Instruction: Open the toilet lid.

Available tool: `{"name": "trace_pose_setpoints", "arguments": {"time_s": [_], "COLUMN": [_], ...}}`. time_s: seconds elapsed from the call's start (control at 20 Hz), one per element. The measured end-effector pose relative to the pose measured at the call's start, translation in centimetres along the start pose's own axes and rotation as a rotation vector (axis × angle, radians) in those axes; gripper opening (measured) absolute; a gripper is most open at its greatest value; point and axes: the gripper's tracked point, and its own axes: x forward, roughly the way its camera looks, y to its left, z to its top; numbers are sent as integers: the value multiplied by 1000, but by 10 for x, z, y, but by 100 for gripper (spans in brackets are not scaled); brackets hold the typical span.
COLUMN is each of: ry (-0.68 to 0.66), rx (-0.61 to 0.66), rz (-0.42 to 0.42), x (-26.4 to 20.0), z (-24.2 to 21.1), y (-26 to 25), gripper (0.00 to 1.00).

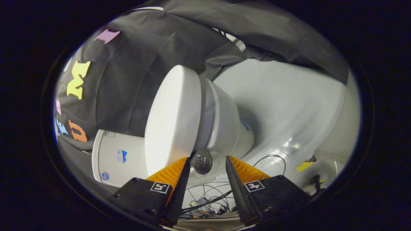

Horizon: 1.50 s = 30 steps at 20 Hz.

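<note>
The view is rolled sideways. A white toilet stands just ahead of me, its lid (173, 118) lying down against the seat ring (208, 106) and bowl (226, 123). A round grey tab (201, 161) sticks out from the lid's front edge. My gripper (207, 162) is open, and the tab sits in the gap between the fingertips, nearer the left finger (179, 171). The right finger (240, 171) stands apart from the tab. Neither finger presses on it. The tank (118, 157) shows behind the lid.
Black cloth (135, 80) hangs behind the toilet. White glossy floor (289, 106) spreads beyond the bowl. Loose cables (208, 199) lie below the fingers, a thin wire loop (273, 160) and a yellow tape strip (305, 166) lie on the floor.
</note>
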Motion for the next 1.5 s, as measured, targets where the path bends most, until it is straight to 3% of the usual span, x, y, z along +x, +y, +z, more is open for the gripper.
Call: {"name": "trace_pose_setpoints", "arguments": {"time_s": [0.15,0.35,0.85,1.1,1.5], "ry": [25,36,52,41,27], "rx": [24,99,304,237,208], "rz": [20,52,106,71,154], "x": [9,11,5,4,-13], "z": [-1,2,9,6,11], "y": [6,11,18,27,55], "gripper": [62,38,15,10,7]}}
